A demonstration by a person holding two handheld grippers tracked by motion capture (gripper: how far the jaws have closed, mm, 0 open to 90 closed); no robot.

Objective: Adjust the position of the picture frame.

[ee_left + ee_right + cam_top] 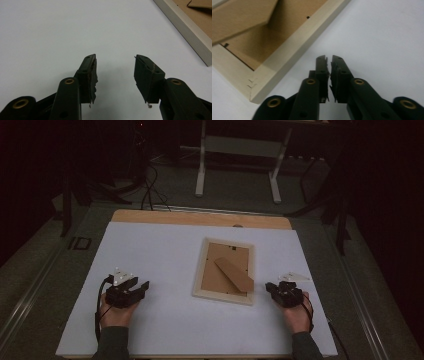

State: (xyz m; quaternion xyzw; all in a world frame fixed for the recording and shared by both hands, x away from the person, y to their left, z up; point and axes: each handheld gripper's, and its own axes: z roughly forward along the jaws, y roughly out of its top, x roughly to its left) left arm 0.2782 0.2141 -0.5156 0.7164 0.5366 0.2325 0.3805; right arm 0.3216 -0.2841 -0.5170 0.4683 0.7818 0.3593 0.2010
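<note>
A pale wooden picture frame [224,270] lies face down in the middle of the white table [165,250], its brown backing board and easel stand [234,274] facing up. My left gripper [145,286] rests on the table to the frame's left, open and empty; its jaws [115,62] stand wide apart over bare white surface, with the frame's edge [190,27] at the upper right. My right gripper [267,287] sits just off the frame's near right corner, shut with nothing between its jaws [329,61]. The frame's corner [259,85] lies close to the left of them.
The white sheet covers a wooden tabletop whose far edge [200,217] shows. Beyond it stands a white desk frame [237,165] on a dark carpeted floor, with cables [150,190] at the far left. A forearm and hand hold each gripper from the near edge.
</note>
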